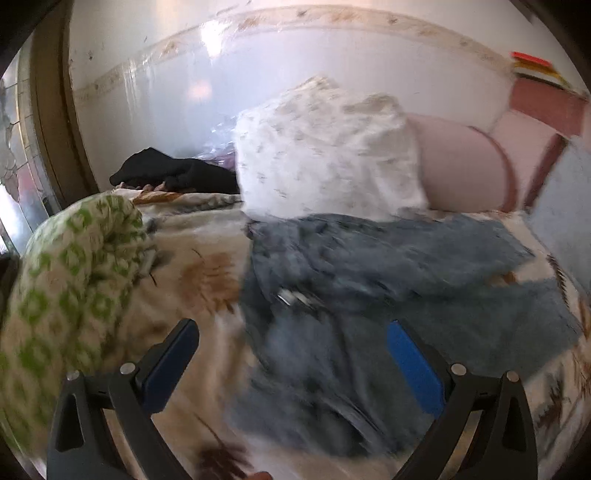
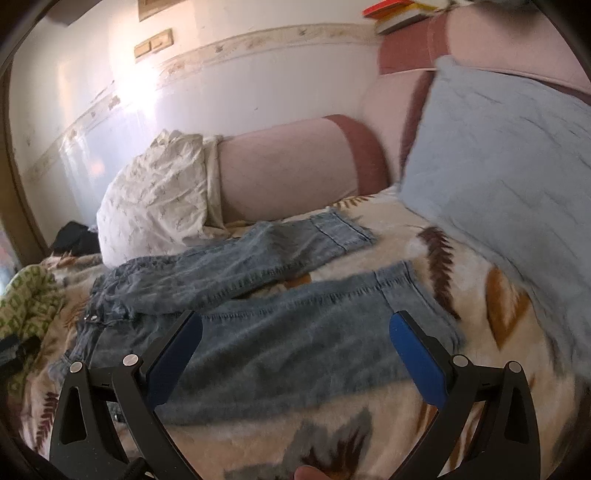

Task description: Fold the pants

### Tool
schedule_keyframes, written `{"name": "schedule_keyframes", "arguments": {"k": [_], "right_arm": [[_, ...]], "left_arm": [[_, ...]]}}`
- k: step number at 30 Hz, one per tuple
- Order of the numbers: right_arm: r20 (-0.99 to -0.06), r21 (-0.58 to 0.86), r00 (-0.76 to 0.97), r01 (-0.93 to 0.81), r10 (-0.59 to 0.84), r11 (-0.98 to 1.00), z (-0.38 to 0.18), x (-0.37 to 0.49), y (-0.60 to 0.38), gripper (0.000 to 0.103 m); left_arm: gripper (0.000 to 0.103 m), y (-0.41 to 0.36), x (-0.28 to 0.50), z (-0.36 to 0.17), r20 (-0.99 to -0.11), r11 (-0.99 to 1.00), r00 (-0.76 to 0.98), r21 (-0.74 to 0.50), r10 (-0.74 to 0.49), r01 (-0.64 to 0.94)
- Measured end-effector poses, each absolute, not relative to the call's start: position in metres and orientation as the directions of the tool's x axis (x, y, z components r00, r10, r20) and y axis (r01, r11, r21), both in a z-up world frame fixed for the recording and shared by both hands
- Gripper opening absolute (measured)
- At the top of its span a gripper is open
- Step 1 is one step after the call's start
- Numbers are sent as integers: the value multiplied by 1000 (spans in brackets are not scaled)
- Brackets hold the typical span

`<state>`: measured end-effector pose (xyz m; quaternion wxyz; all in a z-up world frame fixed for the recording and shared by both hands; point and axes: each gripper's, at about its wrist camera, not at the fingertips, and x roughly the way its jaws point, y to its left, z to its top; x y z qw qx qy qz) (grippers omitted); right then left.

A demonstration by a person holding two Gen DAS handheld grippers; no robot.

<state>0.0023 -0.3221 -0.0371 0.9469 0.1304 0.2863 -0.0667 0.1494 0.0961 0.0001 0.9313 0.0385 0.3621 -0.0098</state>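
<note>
Jeans (image 2: 258,317) lie spread flat on bed blanket (image 2: 480,280), legs apart in a V, hems toward blue pillow (image 2: 509,177), waist and button toward the left of the right wrist view.

Right gripper (image 2: 295,332): jaws wide apart, nothing between the pads, over the near leg; contact with the denim not discernible. A fingertip shows at the bottom edge.

Left gripper (image 1: 293,341): jaws wide apart too, above the jeans (image 1: 351,295) at the waist end. Heavy motion blur in that view; the metal glint near the waist is probably the button, can't confirm.

Outward: white printed pillow (image 2: 155,199) touches the far leg, pink headboard (image 2: 288,162) behind it. Green-patterned cloth (image 1: 70,280) sits left of the jeans and is cut off by the frame. Black garment (image 1: 177,171) lies by the wall, partly hidden behind the white pillow. Books (image 2: 391,13) sit on top of the headboard, clipped by the frame.

No brand, label or readable writing anywhere; any jeans tags are too blurred to read.
</note>
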Motion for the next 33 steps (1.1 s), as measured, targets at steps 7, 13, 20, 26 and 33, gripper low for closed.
{"name": "schedule_keyframes", "arguments": {"k": [7,13,20,26,33], "right_arm": [[-632,77,775,88,-19,993,-14,102,-345,102],[-670,125,743,120,-6,985,-19,180,-373,102],[-723,197,690,202,3,959,-39,245,-414,99],[-736,183,675,260,-43,948,-45,275,-431,92],[-761,235,648,276,0,932,-55,306,-453,78]], "left_arm": [[103,158,309,-17,-796,997,605,-36,16,-74],[71,172,385,-71,-877,982,476,-142,-66,-127],[58,164,411,-99,-883,958,434,-257,-178,-130],[14,150,430,-126,-886,937,380,-331,-267,-113],[9,142,428,-140,-861,932,417,-354,-291,-79]]}}
